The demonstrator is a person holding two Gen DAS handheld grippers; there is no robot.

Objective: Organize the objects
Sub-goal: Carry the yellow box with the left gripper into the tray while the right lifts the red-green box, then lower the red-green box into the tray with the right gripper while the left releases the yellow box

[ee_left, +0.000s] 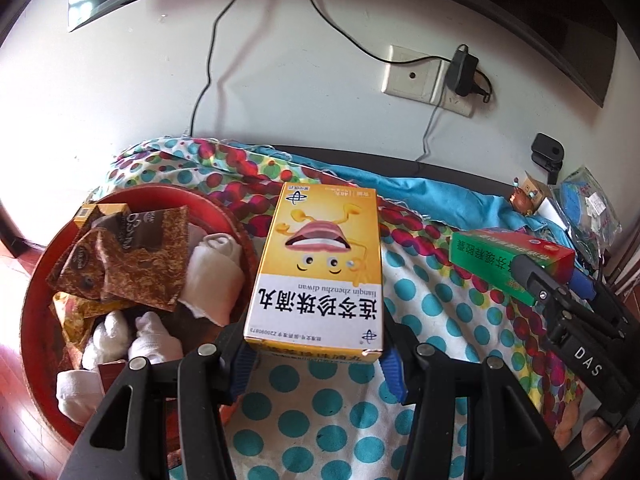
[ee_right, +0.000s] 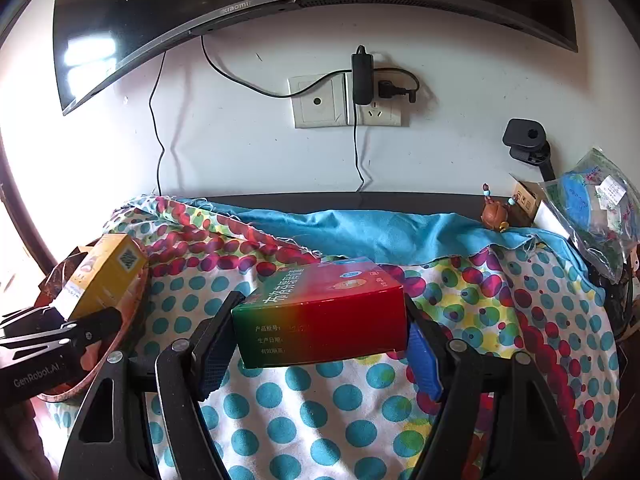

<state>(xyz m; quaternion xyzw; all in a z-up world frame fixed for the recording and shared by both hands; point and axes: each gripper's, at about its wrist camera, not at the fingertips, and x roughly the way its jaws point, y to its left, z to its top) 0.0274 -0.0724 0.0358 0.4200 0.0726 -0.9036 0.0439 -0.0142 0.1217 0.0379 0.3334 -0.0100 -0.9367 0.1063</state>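
A yellow medicine box (ee_left: 320, 264) with a cartoon face is clamped between the blue pads of my left gripper (ee_left: 316, 356), lifted above the polka-dot cloth beside a red basket (ee_left: 32, 320). The basket holds brown packets (ee_left: 120, 256) and rolled white socks (ee_left: 212, 276). My right gripper (ee_right: 320, 344) is shut on a green-and-red box (ee_right: 320, 312), also raised off the cloth. The left wrist view shows that box (ee_left: 508, 256) at the right in the right gripper (ee_left: 536, 280). In the right wrist view the left gripper (ee_right: 92, 328) holds the yellow box (ee_right: 108, 272) by the basket's rim (ee_right: 134, 312).
A polka-dot cloth (ee_right: 304, 408) and a blue cloth (ee_right: 360, 232) cover the surface. At the far right stand a small figurine (ee_right: 494, 214), a cardboard box (ee_right: 526, 198), a plastic bag (ee_right: 596, 204) and a black clamp (ee_right: 528, 142). A TV (ee_right: 120, 20), wall sockets (ee_right: 320, 104) and cables are behind.
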